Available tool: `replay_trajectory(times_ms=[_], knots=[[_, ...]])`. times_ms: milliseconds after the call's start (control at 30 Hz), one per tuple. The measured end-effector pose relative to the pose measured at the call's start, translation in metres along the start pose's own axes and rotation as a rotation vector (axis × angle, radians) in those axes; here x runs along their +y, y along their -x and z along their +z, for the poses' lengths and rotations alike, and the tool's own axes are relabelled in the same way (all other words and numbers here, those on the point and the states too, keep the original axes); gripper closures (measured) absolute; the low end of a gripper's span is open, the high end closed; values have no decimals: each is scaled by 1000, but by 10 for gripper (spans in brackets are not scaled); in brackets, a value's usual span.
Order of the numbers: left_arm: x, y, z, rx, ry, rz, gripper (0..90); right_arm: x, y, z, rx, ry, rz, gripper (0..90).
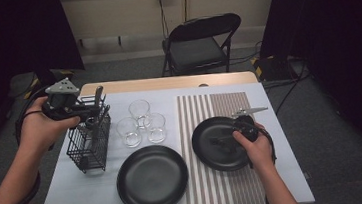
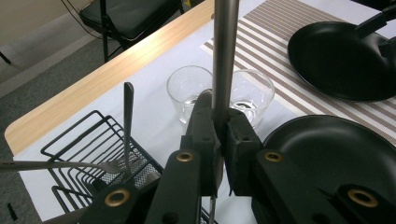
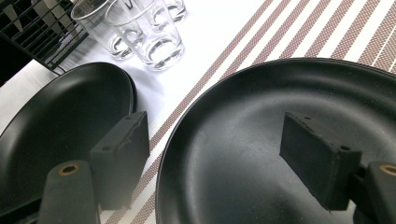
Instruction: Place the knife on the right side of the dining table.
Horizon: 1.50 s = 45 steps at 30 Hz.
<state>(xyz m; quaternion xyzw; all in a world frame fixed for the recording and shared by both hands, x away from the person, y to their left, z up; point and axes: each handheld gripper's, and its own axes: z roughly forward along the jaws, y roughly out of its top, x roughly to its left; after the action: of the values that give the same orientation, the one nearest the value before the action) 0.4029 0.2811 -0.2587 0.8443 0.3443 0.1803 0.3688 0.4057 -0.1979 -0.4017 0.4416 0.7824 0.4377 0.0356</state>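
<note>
Left gripper [image 2: 219, 140] is clenched on a slim grey metal cutlery handle [image 2: 225, 51], held upright over the black wire cutlery basket [image 1: 91, 143] at the table's left edge; its working end is hidden below the jaws, so I can't tell which utensil it is. Looks like it's being lifted out, so I'd pull straight up: a steel fork [image 2: 60, 164] lies across the basket rim and another handle [image 2: 128, 116] stands beside it, both easy to snag. Then swing wide of the three clear glass tumblers [image 1: 140, 122]. Right gripper [image 3: 219, 163] is released, jaws spread above the matte black plate [image 3: 261, 135] on the striped placemat [image 1: 219, 106], gripping nothing. A second black plate [image 1: 152, 179] sits nearer. No brands, labels or readable writing anywhere.
</note>
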Motion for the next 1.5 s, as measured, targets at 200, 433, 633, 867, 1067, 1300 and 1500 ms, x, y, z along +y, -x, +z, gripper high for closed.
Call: replay_trajectory(times_ms=[200, 433, 633, 867, 1067, 1300, 1500], knots=[[4, 2, -3, 0, 9, -2, 840, 0, 0, 0, -1, -2, 1, 231], [9, 2, -5, 4, 8, 1, 840, 0, -1, 0, -1, -1, -1, 231], [13, 4, -7, -1, 14, -5, 840, 0, 0, 0, -1, 2, -2, 231], [15, 3, -9, 0, 17, -4, 840, 0, 0, -1, -1, 5, -3, 231], [15, 3, -9, 2, 15, -8, 841, 0, -1, -2, -2, 6, -1, 231], [16, 3, -13, 3, 22, -14, 841, 1, -1, -2, -3, 5, 1, 231], [19, 4, -18, 12, 22, -7, 840, 1, -1, -3, -4, 10, -1, 231]])
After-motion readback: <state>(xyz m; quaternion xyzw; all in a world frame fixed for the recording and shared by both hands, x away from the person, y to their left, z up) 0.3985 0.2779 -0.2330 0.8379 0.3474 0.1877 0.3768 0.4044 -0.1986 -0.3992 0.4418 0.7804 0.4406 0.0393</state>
